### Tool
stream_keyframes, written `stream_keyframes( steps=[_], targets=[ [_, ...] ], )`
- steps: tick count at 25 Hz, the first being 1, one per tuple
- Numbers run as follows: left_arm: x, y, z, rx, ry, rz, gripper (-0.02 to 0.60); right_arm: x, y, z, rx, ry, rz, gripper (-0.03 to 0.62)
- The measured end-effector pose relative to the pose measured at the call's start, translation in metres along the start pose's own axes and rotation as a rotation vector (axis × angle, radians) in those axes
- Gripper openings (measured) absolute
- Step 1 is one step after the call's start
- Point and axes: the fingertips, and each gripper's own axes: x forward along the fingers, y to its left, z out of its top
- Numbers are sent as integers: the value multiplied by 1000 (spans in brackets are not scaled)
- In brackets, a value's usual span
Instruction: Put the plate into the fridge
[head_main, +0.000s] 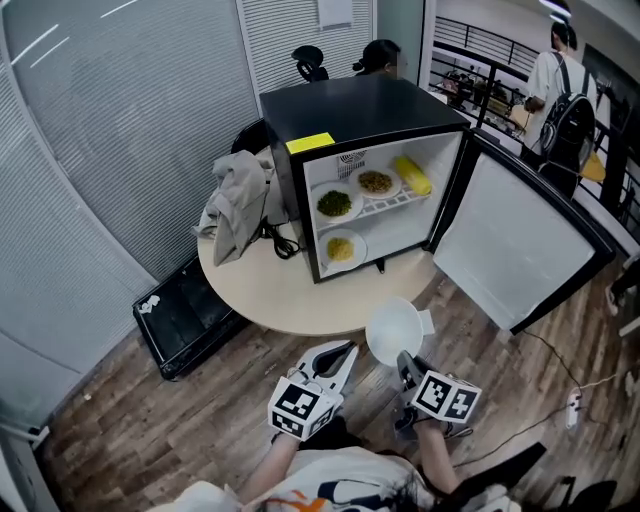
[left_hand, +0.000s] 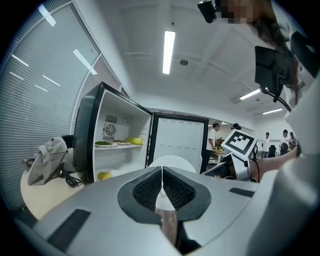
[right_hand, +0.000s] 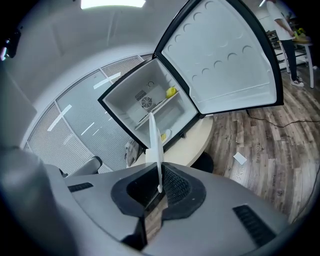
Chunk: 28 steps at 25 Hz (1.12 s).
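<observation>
An open-plan office or lab workspace. Tall partition walls with closed grey blinds (head_main: 120, 130) run behind a round pale surface (head_main: 270, 290), which carries a small black fridge (head_main: 360, 105) toward its far edge. The floor (head_main: 150, 420) is wood-look planking with a power strip (head_main: 574, 408) lying on it. An office chair (head_main: 310, 60) stands behind the fridge. Long strip lights (left_hand: 168, 50) line the ceiling. A person with a backpack (head_main: 560, 90) stands by cluttered benches beyond a railing (head_main: 480, 40).
</observation>
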Motion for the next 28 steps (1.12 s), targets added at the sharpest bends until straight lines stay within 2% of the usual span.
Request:
stream_keyframes(
  steps=[8, 15, 22, 28],
  targets=[
    [3, 28, -8, -10, 20, -40, 12, 20, 10, -5, 33, -5, -32, 26],
    [7, 31, -9, -16, 24, -70, 12, 23, 10, -2, 39, -15, -57, 26],
    [20, 43, -19, -26, 52, -65, 13, 36, 0, 3, 51, -1, -67, 26],
    [39, 60, -16, -35, 56, -39, 12, 57, -8, 23, 53, 3, -64, 26]
  ],
)
